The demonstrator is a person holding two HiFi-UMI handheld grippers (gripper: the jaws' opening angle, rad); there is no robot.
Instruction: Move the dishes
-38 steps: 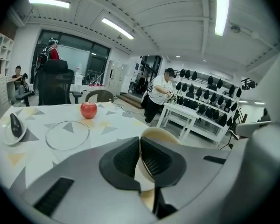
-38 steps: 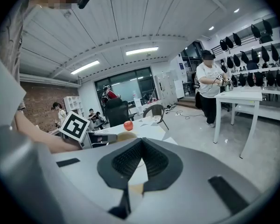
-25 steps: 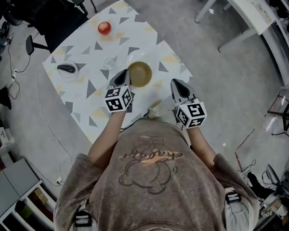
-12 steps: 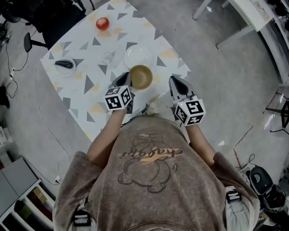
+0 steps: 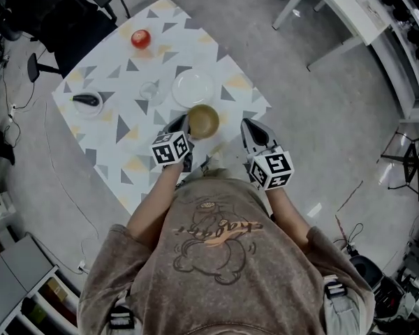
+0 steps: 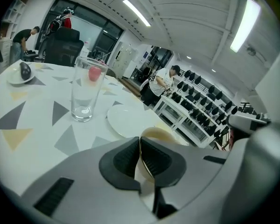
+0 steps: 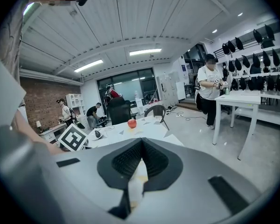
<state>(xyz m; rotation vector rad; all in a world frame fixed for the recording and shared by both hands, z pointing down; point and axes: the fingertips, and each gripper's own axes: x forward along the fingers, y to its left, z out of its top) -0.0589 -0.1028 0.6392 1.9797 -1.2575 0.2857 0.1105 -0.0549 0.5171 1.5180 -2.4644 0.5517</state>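
Note:
A brown bowl (image 5: 203, 121) is near the table's front edge, just in front of the white plate (image 5: 193, 88). My left gripper (image 5: 184, 127) is shut on the bowl's left rim; in the left gripper view the thin rim (image 6: 142, 154) runs between the closed pads, with the bowl (image 6: 162, 134) beyond them and the plate (image 6: 126, 120) farther out. My right gripper (image 5: 249, 132) is shut on nothing, right of the bowl past the table's corner. In the right gripper view its jaws (image 7: 141, 155) are closed together.
A clear drinking glass (image 5: 149, 91) stands left of the plate. A small dish (image 5: 87, 102) with a dark object lies at the table's left, and a red apple (image 5: 140, 38) at the far side. A white bench (image 5: 349, 12) stands to the right.
The bowl has come off the white plate toward the table's front edge, carried by my left gripper. The plate now lies bare. The right gripper stays shut beside it.

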